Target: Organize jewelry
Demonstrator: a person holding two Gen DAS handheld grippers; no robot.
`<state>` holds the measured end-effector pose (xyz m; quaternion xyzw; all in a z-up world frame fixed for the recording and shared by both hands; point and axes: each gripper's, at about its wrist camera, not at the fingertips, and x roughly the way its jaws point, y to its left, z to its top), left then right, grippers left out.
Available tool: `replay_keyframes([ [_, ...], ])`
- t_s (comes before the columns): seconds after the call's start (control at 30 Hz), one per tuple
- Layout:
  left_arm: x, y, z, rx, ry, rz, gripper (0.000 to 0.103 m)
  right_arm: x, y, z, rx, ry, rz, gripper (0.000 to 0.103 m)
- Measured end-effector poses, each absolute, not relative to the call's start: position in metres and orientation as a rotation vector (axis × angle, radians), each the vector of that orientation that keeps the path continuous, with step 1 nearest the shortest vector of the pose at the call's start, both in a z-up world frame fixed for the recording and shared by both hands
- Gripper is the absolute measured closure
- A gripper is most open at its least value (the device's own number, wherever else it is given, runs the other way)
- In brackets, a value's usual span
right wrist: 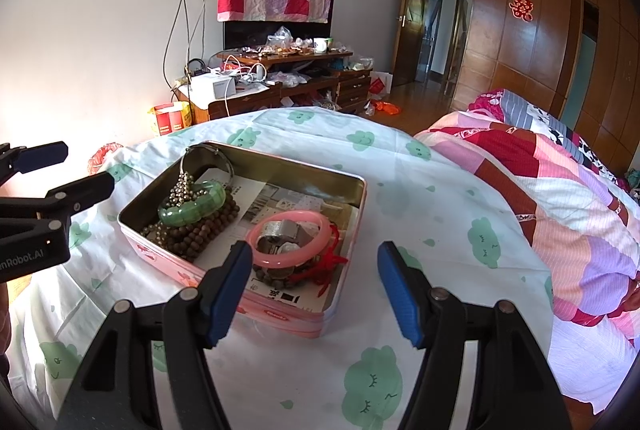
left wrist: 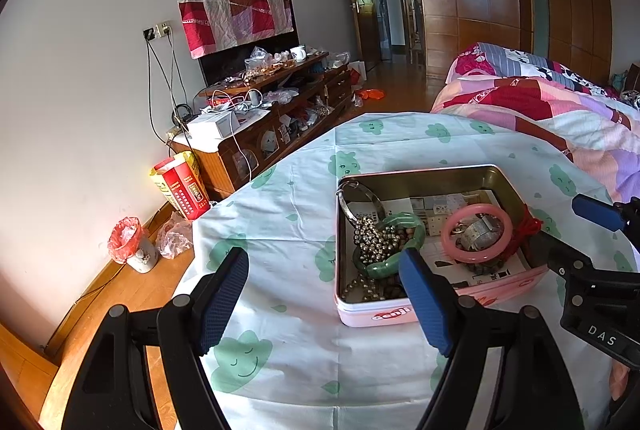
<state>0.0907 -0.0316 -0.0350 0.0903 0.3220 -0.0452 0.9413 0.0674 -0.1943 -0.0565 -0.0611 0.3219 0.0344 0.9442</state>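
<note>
Though metal-walled — rounded pink tin (right wrist: 340,230).

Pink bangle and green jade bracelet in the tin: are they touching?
Apart. The right wrist view shows the round pink bangle and the green jade bracelet separated by bare printed paper lining the pink metal tin.

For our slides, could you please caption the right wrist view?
Open right claw hovering by pink tin of bangles and beads.

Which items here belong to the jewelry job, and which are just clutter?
Job: tin, green bangle, pink bangle, brown beads, silver chain, red cord.
Clutter: mug, red box, quilt.
</note>
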Motion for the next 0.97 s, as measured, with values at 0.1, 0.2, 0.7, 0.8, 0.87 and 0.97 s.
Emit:
replay_keyframes([
  [0.1, 0.089, -0.032, -0.034, 0.180, 0.657, -0.103, 0.025, 0.067, -0.195, -0.055, -0.124, 0.655, 0.068, 0.036],
  [0.2, 0.089, -0.032, -0.033, 0.179, 0.650, -0.096, 0.025, 0.067, -0.195, -0.056, -0.124, 0.656, 0.068, 0.036],
  [0.7, 0.091, -0.030, -0.030, 0.171, 0.638, -0.077, 0.025, 0.067, -0.198, -0.054, -0.122, 0.653, 0.068, 0.036],
  [0.8, 0.090, -0.029, -0.030, 0.176, 0.622, -0.080, 0.025, 0.067, -0.200, -0.054, -0.123, 0.656, 0.067, 0.036],
  [0.87, 0.088, -0.031, -0.030, 0.188, 0.616, -0.090, 0.025, 0.069, -0.202, -0.054, -0.124, 0.660, 0.065, 0.036],
  [0.97, 0.087, -0.032, -0.030, 0.182, 0.616, -0.098, 0.025, 0.071, -0.205, -0.055, -0.124, 0.661, 0.057, 0.033],
])
